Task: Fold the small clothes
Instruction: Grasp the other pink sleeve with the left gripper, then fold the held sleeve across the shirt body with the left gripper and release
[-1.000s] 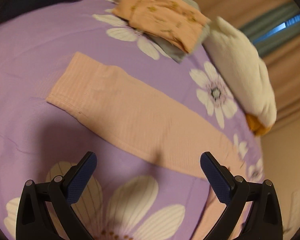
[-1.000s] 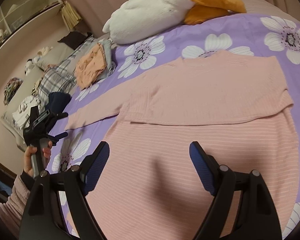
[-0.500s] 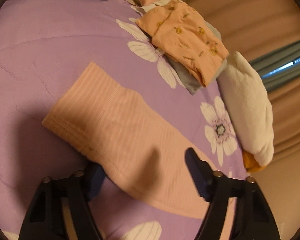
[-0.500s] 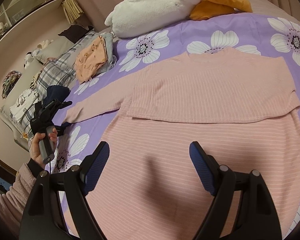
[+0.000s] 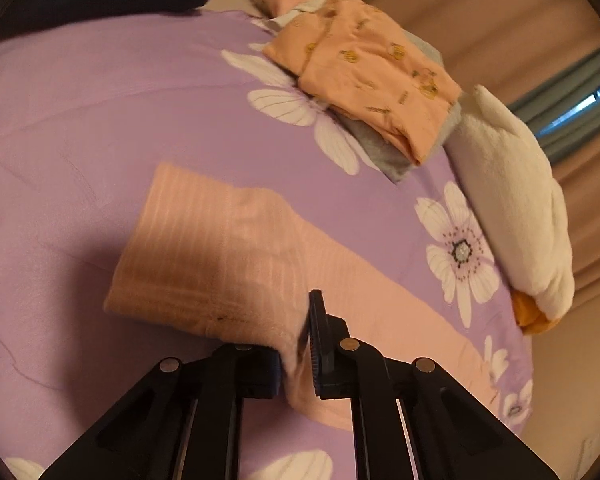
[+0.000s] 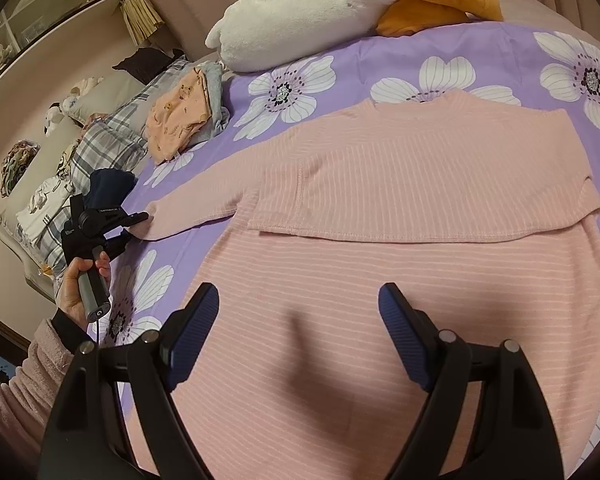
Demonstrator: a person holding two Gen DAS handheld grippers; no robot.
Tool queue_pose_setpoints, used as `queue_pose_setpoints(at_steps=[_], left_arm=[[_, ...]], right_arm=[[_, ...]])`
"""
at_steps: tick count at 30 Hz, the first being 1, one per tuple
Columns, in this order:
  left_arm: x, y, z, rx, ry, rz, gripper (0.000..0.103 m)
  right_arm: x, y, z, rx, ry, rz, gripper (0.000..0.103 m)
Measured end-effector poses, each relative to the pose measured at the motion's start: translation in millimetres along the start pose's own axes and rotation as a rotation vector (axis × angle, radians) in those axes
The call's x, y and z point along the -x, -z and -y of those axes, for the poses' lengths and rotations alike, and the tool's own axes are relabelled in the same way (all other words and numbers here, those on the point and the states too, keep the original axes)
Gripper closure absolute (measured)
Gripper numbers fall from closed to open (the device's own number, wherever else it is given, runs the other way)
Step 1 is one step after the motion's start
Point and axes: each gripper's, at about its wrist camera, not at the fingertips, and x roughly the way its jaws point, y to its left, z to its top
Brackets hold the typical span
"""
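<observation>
A pink ribbed sweater [image 6: 412, 184] lies flat on the purple flowered bedspread [image 6: 500, 56], its lower part folded up over the body. Its left sleeve [image 5: 228, 252] stretches out to the left. My left gripper [image 5: 296, 344] is shut on the near edge of that sleeve close to the cuff; it also shows in the right wrist view [image 6: 140, 218], pinching the cuff end. My right gripper [image 6: 298, 320] is open and empty, hovering over the sweater's lower body.
A folded orange printed garment [image 5: 368, 76] on grey cloth lies at the back. A white plush duck [image 5: 512, 200] lies along the bed's far edge. Plaid pillows and a dark blue garment [image 6: 108, 188] sit at the left, with shelves behind.
My left gripper moved forward to the sleeve and closed on its edge near the cuff. My right gripper stayed open above the sweater and barely moved.
</observation>
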Motion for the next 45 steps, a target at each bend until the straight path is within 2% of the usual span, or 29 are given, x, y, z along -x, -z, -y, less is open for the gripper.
queue_pose_setpoints(at_steps=[10,14,22,27,37,42,45], left_arm=[[17.9,15.6,68.1,-0.227,-0.047,0.021,0.094],[24.6,26.7,100.2,-0.312,-0.027,0.018,0.097],[34.0,50.8,166.2,-0.461,0.026,0.004,0.098],[34.9,69.3,200.7,-0.525,0.068,-0.016,0.098],[33.6,124.4,269.9,-0.682,0.133,-0.060,0.099],[31.1,169.7,308.0,-0.816,0.155,-0.078,0.099],[10.2,205.7,320.5,-0.893,0.128,-0.143,0.099]], right_arm=[[15.5,0.7,5.8,-0.016,-0.001,0.036,0.020],[24.0,2.5,10.4,-0.025,0.002,0.050,0.020],[41.9,8.0,26.3,-0.063,0.002,0.088,0.020],[55.9,14.0,39.3,-0.091,0.008,0.113,0.020],[83.6,29.4,71.1,-0.174,0.017,0.175,0.020],[95.3,37.3,88.4,-0.220,0.028,0.202,0.019],[99.3,41.3,96.4,-0.248,0.037,0.207,0.019]])
